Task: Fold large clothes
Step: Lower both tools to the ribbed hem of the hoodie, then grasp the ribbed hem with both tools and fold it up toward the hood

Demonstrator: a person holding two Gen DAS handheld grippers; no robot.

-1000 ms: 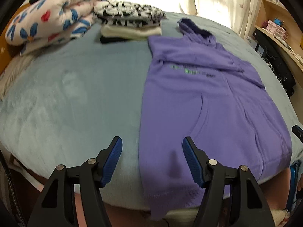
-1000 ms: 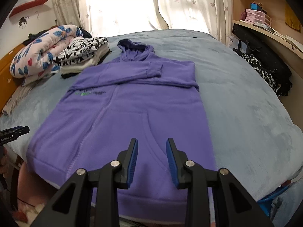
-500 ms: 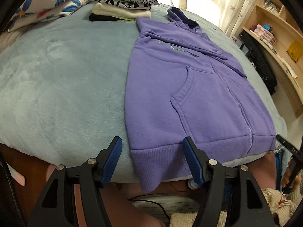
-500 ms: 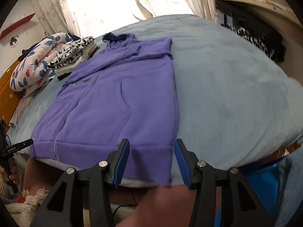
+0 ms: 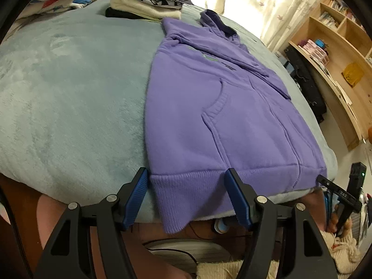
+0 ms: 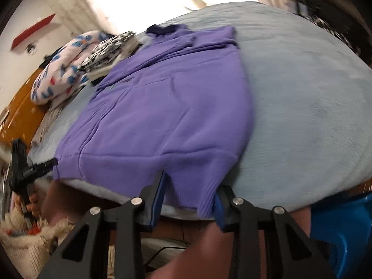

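A purple hoodie point(image 5: 232, 116) lies face up on the bed, hood far, ribbed hem hanging over the near edge. My left gripper point(image 5: 188, 195) is open, and the hem's left corner hangs between its blue pads without being pinched. In the right wrist view, which is blurred, the hoodie point(image 6: 174, 104) puckers toward my right gripper point(image 6: 189, 196). Its jaws are closing on the hem's right corner, and the cloth is gathered between the pads. Each gripper shows at the edge of the other's view.
A light blue fleece blanket point(image 5: 69, 93) covers the bed. Folded clothes point(image 5: 148, 2) and a floral quilt point(image 6: 60, 74) sit at the far left. Wooden shelves point(image 5: 337, 53) stand to the right. A blue object point(image 6: 344, 232) is low on the right.
Both grippers sank and tipped down to the hoodie's hem at the bed's near edge. The right jaws widened, then narrowed around the hem's right corner. The left jaws kept their width.
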